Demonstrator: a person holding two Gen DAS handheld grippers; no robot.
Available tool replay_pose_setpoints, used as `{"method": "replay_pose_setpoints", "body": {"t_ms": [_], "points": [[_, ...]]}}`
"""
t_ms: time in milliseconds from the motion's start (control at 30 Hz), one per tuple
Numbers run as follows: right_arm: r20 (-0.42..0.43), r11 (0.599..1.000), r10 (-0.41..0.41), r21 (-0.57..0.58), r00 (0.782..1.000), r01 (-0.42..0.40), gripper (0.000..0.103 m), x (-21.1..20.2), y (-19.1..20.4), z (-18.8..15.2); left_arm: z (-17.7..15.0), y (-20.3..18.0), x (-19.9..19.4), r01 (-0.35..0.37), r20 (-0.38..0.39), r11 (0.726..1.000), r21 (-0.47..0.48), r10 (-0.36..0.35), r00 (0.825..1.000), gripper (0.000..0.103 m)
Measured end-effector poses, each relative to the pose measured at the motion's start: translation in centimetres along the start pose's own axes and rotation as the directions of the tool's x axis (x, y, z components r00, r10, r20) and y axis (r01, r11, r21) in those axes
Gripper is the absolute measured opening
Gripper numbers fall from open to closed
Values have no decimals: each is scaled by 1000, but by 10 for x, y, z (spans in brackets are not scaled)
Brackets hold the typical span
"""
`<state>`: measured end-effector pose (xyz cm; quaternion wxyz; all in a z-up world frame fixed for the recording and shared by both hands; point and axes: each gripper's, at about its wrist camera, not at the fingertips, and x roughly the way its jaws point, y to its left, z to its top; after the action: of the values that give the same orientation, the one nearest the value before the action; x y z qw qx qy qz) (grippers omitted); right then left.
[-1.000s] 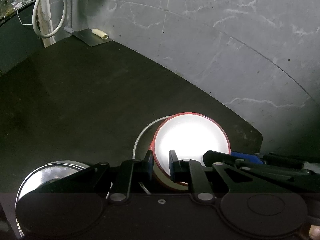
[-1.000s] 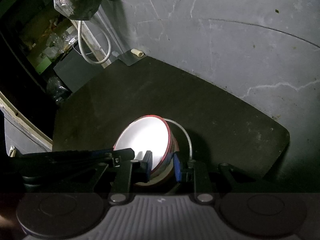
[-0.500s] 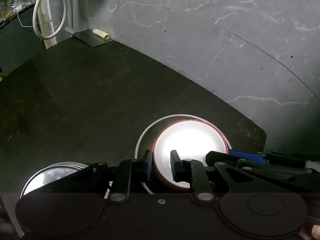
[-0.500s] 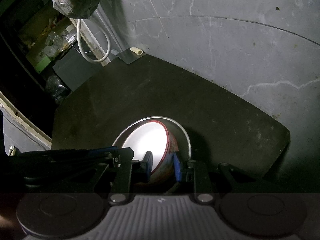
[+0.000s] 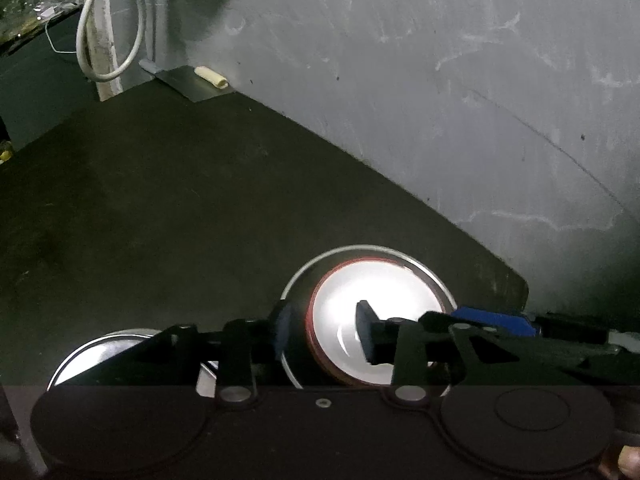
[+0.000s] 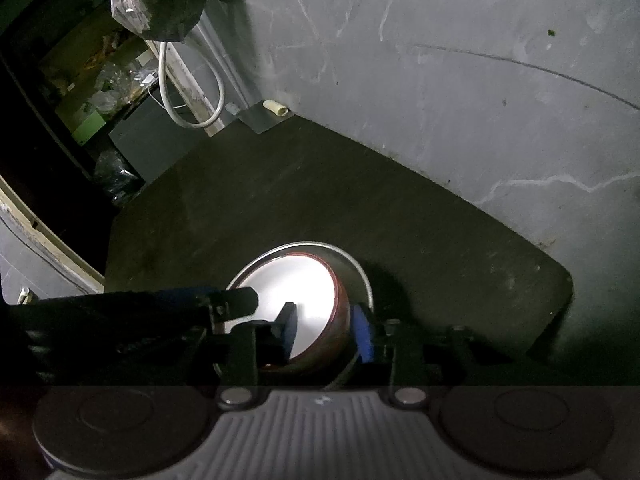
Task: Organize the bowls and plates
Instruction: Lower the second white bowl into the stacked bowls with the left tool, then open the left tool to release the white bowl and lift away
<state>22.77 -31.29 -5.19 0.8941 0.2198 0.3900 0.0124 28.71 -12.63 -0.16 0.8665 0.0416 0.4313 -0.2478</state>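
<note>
Red-rimmed bowl (image 5: 376,316) sits in steel plate (image 5: 304,280), base hidden | both jaws opening astride rim

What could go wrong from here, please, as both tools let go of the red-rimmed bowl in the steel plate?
1. The left tool and right tool are opening astride the white red-rimmed bowl's wall; lifting early could snag it.
2. The bowl sits off-centre in the round steel plate and might slide.

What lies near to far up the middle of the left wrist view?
Left gripper, jaws opening → red-rimmed white bowl sitting in round steel plate → dark countertop → small cream tube by grey marble wall.
</note>
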Motion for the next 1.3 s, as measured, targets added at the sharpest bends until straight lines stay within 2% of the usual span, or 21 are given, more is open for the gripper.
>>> {"method": "replay_pose_setpoints", "body": {"t_ms": [33,100,133,167,200,233,267,367,500,633,733,867,967,1067,1200,1300], "points": [[5,1000,0,-4,1000,1,38,-2,0,0,1,1,-3,3,10,1000,-4,-3,1000,45],[16,1000,-7,-10,1000,7,50,-8,0,0,3,3,-11,1,37,1000,-18,0,999,54],[24,1000,-14,-14,1000,14,54,-11,0,0,3,5,-16,-6,55,999,-31,8,998,61],[30,1000,-17,-21,999,18,64,-15,0,0,3,7,-21,-11,71,999,-44,14,997,75],[37,999,-21,-30,999,22,73,-18,0,0,4,10,-28,-10,94,998,-62,15,995,83],[43,999,-25,-37,999,27,77,-23,1,0,4,12,-35,-12,115,997,-77,21,993,93],[48,999,-22,-43,999,24,84,-27,2,0,3,15,-43,-22,138,996,-91,35,990,98],[56,997,0,-72,998,4,101,-43,8,-1,2,20,-66,-59,191,992,-107,79,978,102],[68,988,-6,-151,998,16,103,-63,24,-3,-6,31,-92,-112,225,983,-147,143,964,102],[84,968,-35,-245,996,55,103,-85,40,-2,-19,42,-101,-179,234,971,-159,213,949,102],[92,954,-44,-293,995,69,103,-105,47,-1,-28,58,-93,-226,235,965,-134,253,938,102],[95,935,-55,-345,994,85,103,-127,52,0,-36,95,-76,-265,191,948,-178,297,935,102],[76,922,-64,-376,995,89,103,-130,50,-3,-40,116,-82,-246,195,933,-264,301,934,102],[57,923,-88,-372,995,103,103,-121,47,-10,-44,117,-92,-222,207,924,-312,295,933,102],[17,929,-80,-360,997,81,103,-103,46,-17,-50,103,-93,-206,214,934,-291,273,938,102],[-2,911,-107,-400,994,97,103,-89,49,-21,-56,88,-87,-191,200,944,-270,249,948,102]]}}
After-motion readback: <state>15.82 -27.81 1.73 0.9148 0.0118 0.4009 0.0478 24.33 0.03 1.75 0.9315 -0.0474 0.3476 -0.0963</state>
